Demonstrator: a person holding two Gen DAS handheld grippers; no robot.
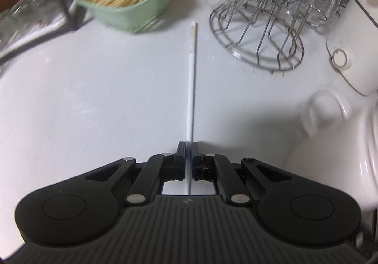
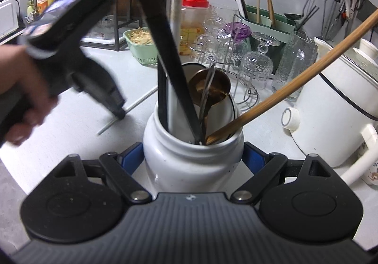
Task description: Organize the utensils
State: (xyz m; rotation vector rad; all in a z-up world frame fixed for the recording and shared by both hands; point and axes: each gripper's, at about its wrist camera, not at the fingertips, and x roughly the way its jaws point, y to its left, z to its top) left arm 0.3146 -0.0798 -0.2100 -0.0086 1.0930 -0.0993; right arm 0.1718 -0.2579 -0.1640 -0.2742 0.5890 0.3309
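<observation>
My left gripper (image 1: 188, 145) is shut on one end of a long white chopstick (image 1: 191, 79), which points straight ahead, low over the white counter (image 1: 94, 98). In the right wrist view a hand holds that left gripper (image 2: 119, 110) tilted down over the chopstick (image 2: 139, 100), left of the jar. My right gripper (image 2: 193, 154) clasps a white ceramic jar (image 2: 189, 164), a blue pad against each side. In the jar stand black handles (image 2: 165, 51), a brass ladle (image 2: 212, 91) and a bamboo stick (image 2: 295, 84) leaning right.
A green basket of wooden sticks (image 1: 127, 1) sits at the back left. A wire rack of glassware (image 1: 259, 34) stands at the back right. A white cooker (image 2: 335, 107) is right of the jar, a green holder with chopsticks (image 2: 259, 18) behind the glasses.
</observation>
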